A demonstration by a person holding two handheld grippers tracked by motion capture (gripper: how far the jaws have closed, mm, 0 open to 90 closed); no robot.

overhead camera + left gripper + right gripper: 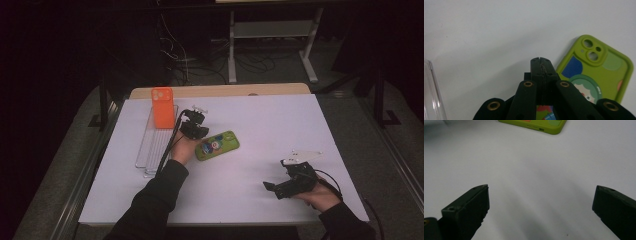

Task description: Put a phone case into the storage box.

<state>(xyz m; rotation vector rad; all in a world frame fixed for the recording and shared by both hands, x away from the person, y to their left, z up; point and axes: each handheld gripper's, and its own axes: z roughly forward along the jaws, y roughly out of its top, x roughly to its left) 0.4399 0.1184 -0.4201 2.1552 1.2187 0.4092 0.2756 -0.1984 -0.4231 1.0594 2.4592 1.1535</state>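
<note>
We see the left gripper (196, 131) low over the white table top (260, 130), its two black jaws pressed flat together with nothing between them. Through its own camera, the closed tips (540, 65) sit just at the near-left edge of the lime-green phone case with the cartoon print (596, 72); whether they touch it we cannot tell. From above, that green case (217, 145) lies flat near the middle of the table, just to the right of the left gripper. Behind the left hand stands the orange phone case (162, 107), upright at the far end of the clear plastic slotted rack (150, 145). Over on the right, the right gripper (274, 189) rests near the front edge, well apart from the green case, jaws spread wide over bare table (539, 202).
</note>
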